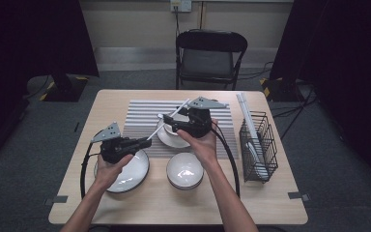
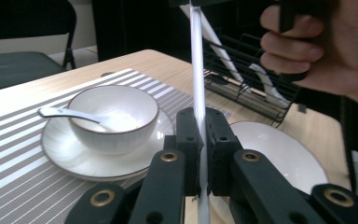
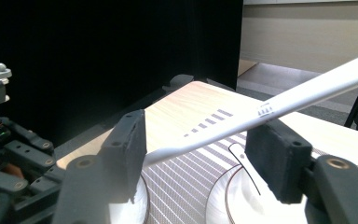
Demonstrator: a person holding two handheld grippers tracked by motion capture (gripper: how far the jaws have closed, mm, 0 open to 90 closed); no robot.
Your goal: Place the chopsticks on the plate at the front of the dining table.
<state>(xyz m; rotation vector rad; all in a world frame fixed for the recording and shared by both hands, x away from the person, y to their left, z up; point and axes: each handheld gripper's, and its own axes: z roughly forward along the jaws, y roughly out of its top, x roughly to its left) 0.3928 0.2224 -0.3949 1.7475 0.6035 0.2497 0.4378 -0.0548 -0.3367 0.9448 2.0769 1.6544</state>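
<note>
1. So the left gripper is clamped tight on a white chopstick, which sticks up and away from it, above the table.
2. The right gripper has its jaws spread apart; the chopstick runs through the gap, and no pad presses it.
3. Underneath sits a small bowl with a spoon, on a saucer.

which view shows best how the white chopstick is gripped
The left gripper view: the left hand-held gripper is shut on the white chopstick. The right gripper view shows it crossing open jaws; the high view shows it small, spanning both.
</note>
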